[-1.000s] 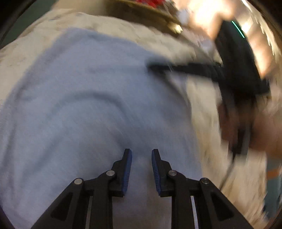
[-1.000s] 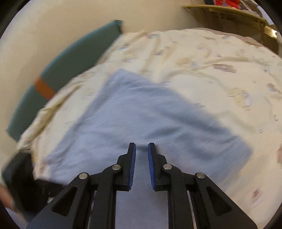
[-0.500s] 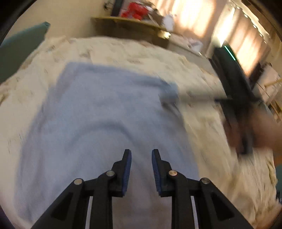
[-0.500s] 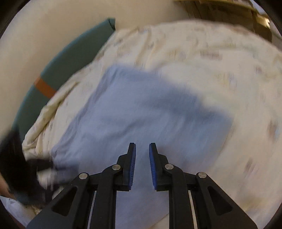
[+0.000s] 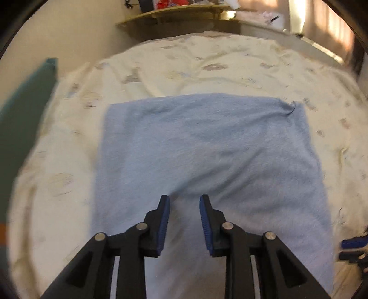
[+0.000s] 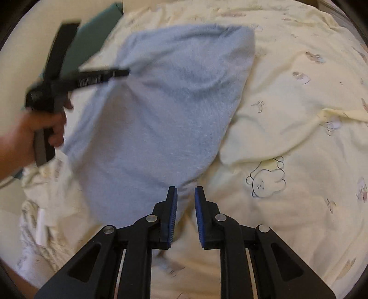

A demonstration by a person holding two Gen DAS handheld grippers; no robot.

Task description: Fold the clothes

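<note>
A light blue cloth [image 5: 207, 156] lies flat on the cream bed sheet [image 5: 184, 62]. It also shows in the right wrist view [image 6: 165, 110]. My left gripper [image 5: 184, 202] hovers over the cloth's near middle, jaws apart and empty. In the right wrist view the left gripper [image 6: 122, 73] reaches over the cloth's left edge, held by a hand. My right gripper [image 6: 185, 192] is open and empty over the cloth's near right corner. Its fingertips [image 5: 352, 243] show at the right edge of the left wrist view.
A teal headboard [image 5: 20, 119] runs along the left side of the bed. A wooden shelf [image 5: 179, 13] with clutter stands beyond the bed. A knitted white item [image 6: 36, 234] lies at the bed's near left edge. The sheet has a bear print [image 6: 266, 179].
Both grippers have pulled back from the cloth. The right gripper swung to the cloth's near right corner; the left gripper now sees the whole cloth lying flat.
</note>
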